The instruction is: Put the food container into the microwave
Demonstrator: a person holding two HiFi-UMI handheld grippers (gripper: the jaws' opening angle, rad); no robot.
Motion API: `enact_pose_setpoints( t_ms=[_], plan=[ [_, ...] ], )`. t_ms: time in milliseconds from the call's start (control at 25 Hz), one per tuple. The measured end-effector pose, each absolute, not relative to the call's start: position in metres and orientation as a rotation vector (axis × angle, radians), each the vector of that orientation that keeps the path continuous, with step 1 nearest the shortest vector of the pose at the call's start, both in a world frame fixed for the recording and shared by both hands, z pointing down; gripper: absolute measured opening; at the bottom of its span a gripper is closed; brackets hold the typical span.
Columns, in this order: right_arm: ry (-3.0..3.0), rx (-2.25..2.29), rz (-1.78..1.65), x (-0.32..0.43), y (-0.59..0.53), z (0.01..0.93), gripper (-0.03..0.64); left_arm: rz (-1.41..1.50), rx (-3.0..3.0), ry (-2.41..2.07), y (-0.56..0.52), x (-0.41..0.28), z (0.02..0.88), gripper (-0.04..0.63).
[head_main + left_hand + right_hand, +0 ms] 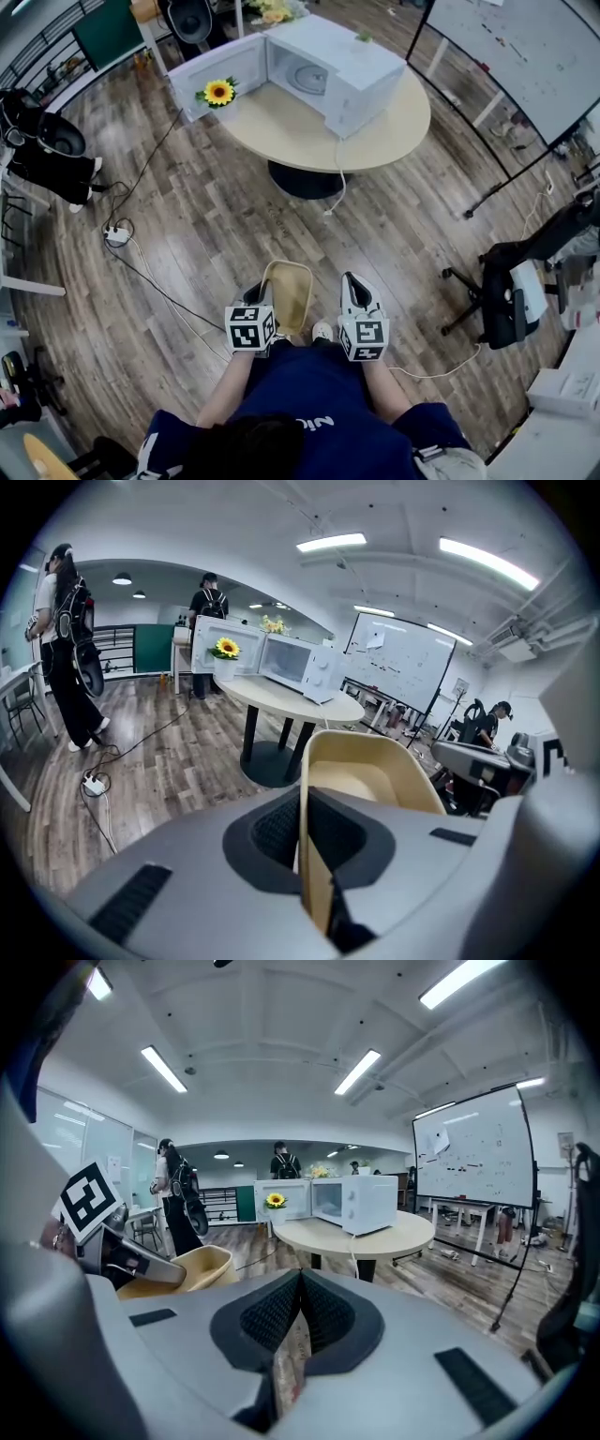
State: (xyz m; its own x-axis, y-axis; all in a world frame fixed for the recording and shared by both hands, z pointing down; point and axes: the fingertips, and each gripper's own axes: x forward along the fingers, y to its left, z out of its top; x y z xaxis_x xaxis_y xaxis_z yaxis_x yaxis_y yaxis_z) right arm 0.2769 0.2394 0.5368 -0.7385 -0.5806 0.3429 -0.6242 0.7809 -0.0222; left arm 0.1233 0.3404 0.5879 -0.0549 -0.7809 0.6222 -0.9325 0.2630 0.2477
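Note:
The food container is a tan, open tub held low in front of the person's body. My left gripper is shut on its left rim; in the left gripper view the rim is pinched between the dark pads, and the tub reaches forward. To the right of the tub, my right gripper is shut with nothing in it, its pads together. The white microwave stands on the round table ahead, its door swung open to the left. The right gripper view also shows the microwave.
A sunflower in a pot stands by the microwave door. A power strip with cables lies on the wood floor at left. A black office chair is at right, a whiteboard beyond it. Two people stand at far left.

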Motion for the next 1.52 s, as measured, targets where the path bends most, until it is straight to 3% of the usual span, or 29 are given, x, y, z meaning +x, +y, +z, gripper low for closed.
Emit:
enact_pose_setpoints(
  t_ms=[120, 200, 440, 1000, 1520],
  plan=[
    [-2.671, 0.963, 0.222, 0.272, 0.243, 0.534, 0.045, 0.298, 1.565, -1.859, 0.344, 0.115, 0.588, 0.005],
    [-2.683, 0.96, 0.253, 0.266, 0.246, 0.535, 0.201, 0.298, 1.579, -1.855, 0.345, 0.109, 0.587, 0.005],
    [-2.685, 0.954, 0.285, 0.256, 0.258, 0.538, 0.425, 0.279, 1.604, -1.86, 0.352, 0.098, 0.582, 0.005],
    [-2.646, 0.928, 0.32, 0.239, 0.256, 0.556, 0.422, 0.279, 1.564, -1.822, 0.35, 0.081, 0.599, 0.005],
    [-2.691, 0.737, 0.305, 0.167, 0.127, 0.561, 0.419, 0.248, 1.451, -1.895, 0.241, 0.033, 0.598, 0.005]
  ],
)
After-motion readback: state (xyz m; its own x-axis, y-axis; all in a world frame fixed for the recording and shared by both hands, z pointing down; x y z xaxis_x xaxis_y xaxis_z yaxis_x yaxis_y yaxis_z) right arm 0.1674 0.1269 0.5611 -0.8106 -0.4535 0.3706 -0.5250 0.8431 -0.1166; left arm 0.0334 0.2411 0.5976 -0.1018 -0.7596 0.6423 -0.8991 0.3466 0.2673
